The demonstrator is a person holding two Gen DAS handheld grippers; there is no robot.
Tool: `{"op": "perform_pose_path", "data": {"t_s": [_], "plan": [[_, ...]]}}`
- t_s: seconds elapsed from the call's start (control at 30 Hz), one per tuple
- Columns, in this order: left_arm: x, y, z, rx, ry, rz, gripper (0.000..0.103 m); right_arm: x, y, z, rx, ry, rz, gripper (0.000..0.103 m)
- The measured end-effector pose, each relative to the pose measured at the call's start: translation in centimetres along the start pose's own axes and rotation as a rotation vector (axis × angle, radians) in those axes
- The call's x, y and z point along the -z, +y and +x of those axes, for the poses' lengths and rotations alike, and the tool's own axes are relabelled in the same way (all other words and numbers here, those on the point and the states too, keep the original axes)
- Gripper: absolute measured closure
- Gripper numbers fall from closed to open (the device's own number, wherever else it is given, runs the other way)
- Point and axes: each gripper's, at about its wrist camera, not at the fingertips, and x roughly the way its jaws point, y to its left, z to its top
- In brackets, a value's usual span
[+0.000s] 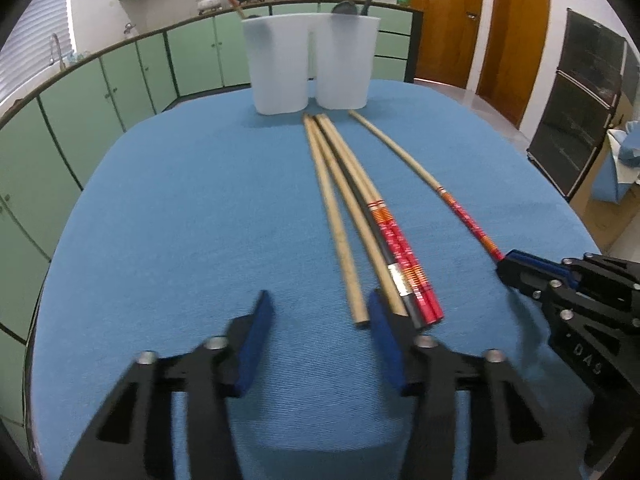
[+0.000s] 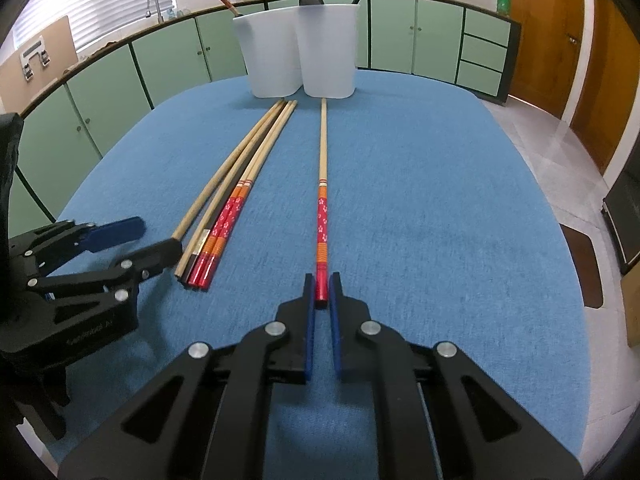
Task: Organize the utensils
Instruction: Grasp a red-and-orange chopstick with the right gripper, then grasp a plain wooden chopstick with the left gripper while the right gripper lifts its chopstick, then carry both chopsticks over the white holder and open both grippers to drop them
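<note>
Several long chopsticks [image 1: 360, 220] lie bundled on the blue tablecloth [image 1: 180, 208], some plain wood and some with red patterned ends. My left gripper [image 1: 319, 298] stands open at their near ends. The end of one plain chopstick [image 1: 361, 320] lies just inside its right pad [image 1: 382, 332], with no grip on it. A single red-ended chopstick [image 2: 322, 200] lies apart to the right, and my right gripper [image 2: 321, 280] is shut on its red end. Two joined white tubs [image 2: 298, 48] stand at the far side, holding a red-handled stick, a ladle and a dark utensil.
The table's rounded edge [image 2: 576, 264] drops to a tiled floor on the right. Green cabinets [image 1: 120, 80] with a sink run behind and to the left. Wooden doors [image 1: 448, 20] and a dark cabinet [image 1: 576, 100] stand at the right. The two grippers sit close, side by side.
</note>
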Motion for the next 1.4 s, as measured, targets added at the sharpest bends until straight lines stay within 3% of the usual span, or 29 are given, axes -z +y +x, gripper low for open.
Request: {"op": "perform_pose_path", "data": {"t_s": [0.03,0.23,0.47,0.8,1.03,1.4], "plan": [[-0.1,-0.2,0.0,0.009,-0.003,0.003,0.076,0.0,-0.1,0.0,-0.003,0.001,0.003,0.095],[-0.1,-0.4,0.0,0.021,-0.006,-0.002,0.095,0.0,-0.3,0.0,-0.013,-0.001,0.008,0.097],[-0.1,-0.3,-0.7,0.023,-0.024,-0.01,0.095,0.0,-0.3,-0.8,-0.02,-0.03,0.01,0.098],[-2.6,0.6,-7.1,-0.002,-0.184,0.021,0.096,-2.3,-0.4,-4.8,-0.017,-0.147,-0.025,0.098],[-5.5,1.5,-11.0,-0.003,-0.314,0.026,0.096,-5.3,-1.0,-8.1,-0.042,-0.228,-0.029,0.098],[-10.4,2.2,-13.6,0.054,-0.417,0.049,0.096,-11.9,-2.0,-12.6,-0.1,-0.336,-0.06,0.098]]}}
